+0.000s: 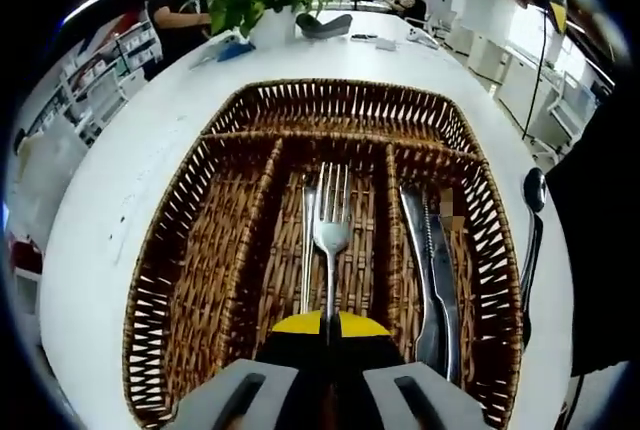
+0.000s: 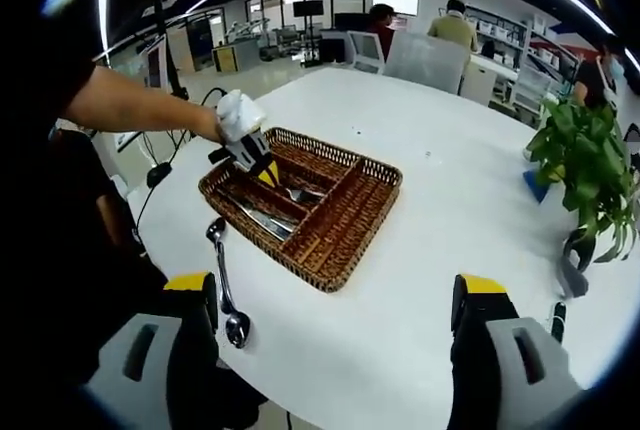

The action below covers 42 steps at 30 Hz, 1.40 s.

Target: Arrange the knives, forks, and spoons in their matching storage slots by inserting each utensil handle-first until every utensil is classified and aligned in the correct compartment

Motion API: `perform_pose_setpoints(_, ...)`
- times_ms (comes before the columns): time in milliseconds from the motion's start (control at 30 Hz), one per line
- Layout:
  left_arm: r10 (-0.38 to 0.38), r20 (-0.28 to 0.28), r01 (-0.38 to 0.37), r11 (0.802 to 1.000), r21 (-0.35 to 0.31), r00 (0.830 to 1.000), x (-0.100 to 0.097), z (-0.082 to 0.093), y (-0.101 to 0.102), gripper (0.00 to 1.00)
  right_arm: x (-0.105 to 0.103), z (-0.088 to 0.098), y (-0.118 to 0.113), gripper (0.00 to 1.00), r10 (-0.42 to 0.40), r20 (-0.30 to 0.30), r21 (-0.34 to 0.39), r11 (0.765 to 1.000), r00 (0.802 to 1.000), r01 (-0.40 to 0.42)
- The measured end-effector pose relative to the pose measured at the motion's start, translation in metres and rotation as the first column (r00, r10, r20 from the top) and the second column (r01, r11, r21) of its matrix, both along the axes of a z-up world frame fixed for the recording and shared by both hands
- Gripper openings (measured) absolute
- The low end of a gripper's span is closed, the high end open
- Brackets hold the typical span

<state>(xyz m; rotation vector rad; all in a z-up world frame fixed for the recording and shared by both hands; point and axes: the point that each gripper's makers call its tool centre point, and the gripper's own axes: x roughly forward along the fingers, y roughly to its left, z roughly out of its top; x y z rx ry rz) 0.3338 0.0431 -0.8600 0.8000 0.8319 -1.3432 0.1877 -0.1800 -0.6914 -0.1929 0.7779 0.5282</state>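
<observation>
In the left gripper view, the left tool (image 1: 330,375), grey with yellow tips, is clamped together on the handle of a slim polished steel fork (image 1: 331,225), tines pointing away over the middle slot of a brown woven wicker tray (image 1: 180,200). The tray is rectangular, with three long slots and one cross slot at its far end. A second steel fork (image 1: 306,250) lies flat in the middle slot beside the held one. Two flat-bladed steel knives (image 1: 436,280) lie side by side in the right slot. A shiny steel spoon (image 1: 532,235) with a rounded bowl lies on the smooth white round table (image 1: 110,190), just outside the tray's right wall.

In the right gripper view, the right tool (image 2: 335,335) stands wide apart, holding nothing, above the table near the spoon. A leafy green potted plant (image 2: 585,165) sits at the table's edge.
</observation>
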Motion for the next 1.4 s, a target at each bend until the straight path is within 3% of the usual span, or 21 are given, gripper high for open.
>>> perform_pose_setpoints(233, -0.085, 0.034, 0.085, 0.996, 0.001, 0.996, -0.003, -0.001, -0.005, 0.01, -0.006, -0.007, 0.004, 0.99, 0.018, -0.019, -0.005, 1.000, 1.000, -0.019)
perform_pose_setpoints(333, -0.084, 0.027, 0.083, 0.996, 0.035, 0.996, -0.001, -0.009, 0.001, 0.02, -0.007, -0.006, 0.003, 0.99, 0.021, -0.024, -0.010, 1.000, 0.999, -0.021)
perform_pose_setpoints(367, -0.096, 0.028, 0.096, 0.995, 0.003, 0.995, -0.001, -0.005, -0.004, 0.03, -0.007, -0.005, 0.003, 0.99, 0.023, -0.025, -0.013, 1.000, 0.999, -0.023)
perform_pose_setpoints(400, -0.088, 0.024, 0.088, 0.996, 0.011, 0.996, 0.000, -0.004, -0.002, 0.03, -0.008, -0.002, 0.003, 0.99, 0.027, -0.023, -0.017, 0.999, 0.999, -0.027)
perform_pose_setpoints(467, -0.116, 0.058, 0.115, 0.993, 0.019, 0.992, -0.001, -0.004, -0.002, 0.03, -0.009, 0.003, 0.001, 0.99, 0.025, -0.024, -0.017, 1.000, 0.999, -0.026)
perform_pose_setpoints(533, -0.160, 0.129, 0.157, 0.987, 0.033, 0.979, 0.003, 0.003, -0.001, 0.06, -0.009, 0.009, -0.001, 0.99, 0.033, -0.018, -0.031, 0.999, 0.999, -0.034)
perform_pose_setpoints(633, -0.141, 0.138, 0.139, 0.990, 0.024, 0.980, 0.004, 0.009, 0.000, 0.21, -0.007, 0.018, -0.003, 0.99, 0.038, -0.006, -0.037, 0.999, 0.999, -0.038)
perform_pose_setpoints(667, -0.109, 0.147, 0.120, 0.990, -0.070, 0.983, 0.005, 0.034, -0.006, 0.25, -0.003, 0.027, -0.005, 0.99, 0.047, 0.011, -0.040, 0.998, 0.999, -0.046)
perform_pose_setpoints(733, -0.069, 0.143, 0.079, 0.994, -0.070, 0.987, 0.005, 0.046, 0.001, 0.31, 0.003, 0.036, -0.006, 0.99, 0.053, 0.029, -0.046, 0.998, 0.998, -0.051)
perform_pose_setpoints(800, -0.018, 0.184, 0.033, 0.996, -0.080, 0.983, 0.009, 0.062, 0.010, 0.34, 0.009, 0.046, -0.005, 0.99, 0.062, 0.060, -0.043, 0.997, 0.996, -0.059)
perform_pose_setpoints(867, 0.085, 0.151, -0.059, 0.984, -0.166, 0.985, 0.003, 0.086, 0.012, 0.40, 0.013, 0.056, -0.002, 0.99, 0.070, 0.089, -0.031, 0.997, 0.994, -0.067)
perform_pose_setpoints(933, 0.142, 0.086, -0.117, 0.962, -0.248, 0.986, -0.007, 0.105, 0.011, 0.50, 0.013, 0.062, 0.000, 0.99, 0.079, 0.106, -0.022, 0.997, 0.991, -0.077)
perform_pose_setpoints(967, 0.176, 0.082, -0.146, 0.947, -0.285, 0.981, -0.012, 0.119, 0.013, 0.56, 0.013, 0.065, 0.001, 0.99, 0.089, 0.111, -0.020, 0.996, 0.990, -0.088)
perform_pose_setpoints(1033, 0.268, 0.092, -0.224, 0.917, -0.329, 0.959, -0.014, 0.144, 0.023, 0.63, 0.013, 0.070, 0.000, 0.99, 0.100, 0.127, -0.024, 0.995, 0.987, -0.098)
perform_pose_setpoints(1100, 0.325, 0.060, -0.281, 0.885, -0.371, 0.944, -0.021, 0.161, 0.029, 0.72, 0.014, 0.074, 0.000, 0.99, 0.101, 0.143, -0.021, 0.995, 0.985, -0.099)
perform_pose_setpoints(1133, 0.365, 0.051, -0.315, 0.859, -0.403, 0.930, -0.025, 0.174, 0.035, 0.76, 0.015, 0.075, 0.000, 0.99, 0.099, 0.151, -0.012, 0.995, 0.983, -0.099)
perform_pose_setpoints(1200, 0.423, 0.051, -0.364, 0.829, -0.426, 0.905, -0.030, 0.189, 0.045, 0.87, 0.017, 0.075, 0.000, 0.99, 0.095, 0.159, -0.001, 0.995, 0.983, -0.096)
perform_pose_setpoints(1267, 0.509, 0.046, -0.426, 0.764, -0.485, 0.860, -0.037, 0.216, 0.059, 0.97, 0.017, 0.078, 0.002, 0.99, 0.097, 0.173, 0.006, 0.995, 0.980, -0.100)
perform_pose_setpoints(1333, 0.564, 0.049, -0.465, 0.724, -0.510, 0.824, -0.043, 0.232, 0.071, 1.00, 0.018, 0.081, 0.003, 0.99, 0.093, 0.193, 0.011, 0.995, 0.977, -0.097)
perform_pose_setpoints(1367, 0.585, 0.041, -0.473, 0.693, -0.544, 0.810, -0.049, 0.244, 0.075, 1.00, 0.018, 0.083, 0.002, 0.99, 0.086, 0.200, 0.015, 0.996, 0.976, -0.091)
perform_pose_setpoints(1400, 0.608, 0.037, -0.488, 0.671, -0.558, 0.793, -0.046, 0.245, 0.086, 1.00, 0.019, 0.084, 0.001, 0.99, 0.075, 0.208, 0.023, 0.996, 0.975, -0.082)
